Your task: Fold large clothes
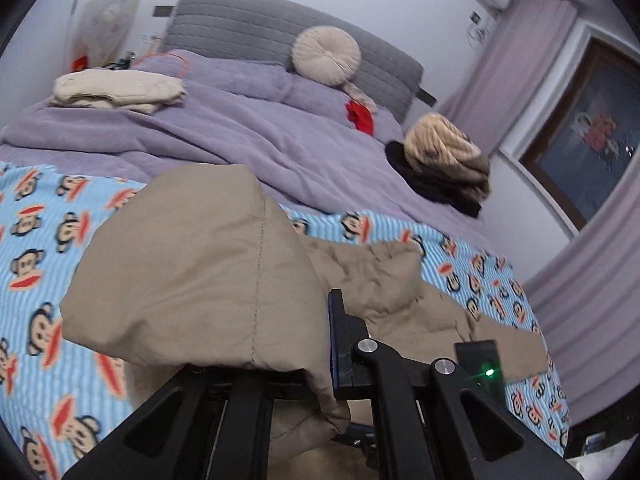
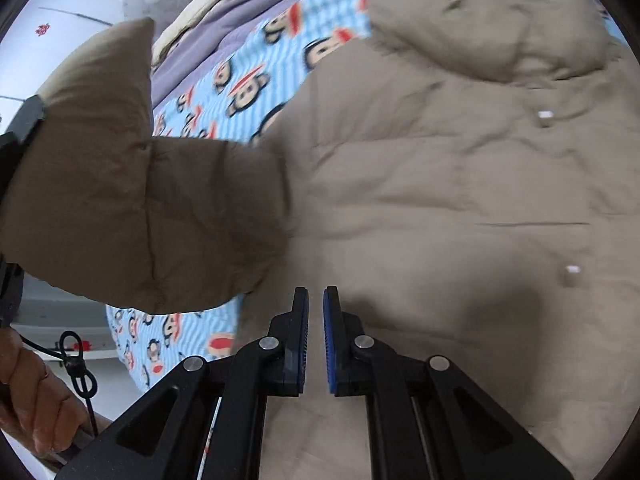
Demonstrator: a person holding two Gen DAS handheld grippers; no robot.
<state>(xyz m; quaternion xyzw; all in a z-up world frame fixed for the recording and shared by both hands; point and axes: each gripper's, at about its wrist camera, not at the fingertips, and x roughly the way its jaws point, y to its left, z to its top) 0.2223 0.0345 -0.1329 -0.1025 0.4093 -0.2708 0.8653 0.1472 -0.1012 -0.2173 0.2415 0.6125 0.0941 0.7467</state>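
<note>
The left gripper (image 1: 320, 344) pinches the raised sleeve (image 1: 192, 276) of the tan padded jacket (image 2: 440, 184); the right gripper (image 2: 316, 300) hovers above it, narrowly parted, empty. Beyond the jacket, monkey-print sheet (image 1: 36, 216). Folding seems barely begun.

A home bedroom. Ahead of the left gripper, a bed with a quilted grey padded headboard (image 1: 280, 28), a rumpled lilac fleece blanket (image 1: 240, 132) and a round beige pleated cushion (image 1: 326, 56). Nearer, a light-blue cartoon-monkey bedsheet (image 1: 40, 240). Off to the right, pale lilac curtains (image 1: 532, 48) beside a dark-framed window (image 1: 592, 132); folded cream clothes (image 1: 120, 88) far left.
</note>
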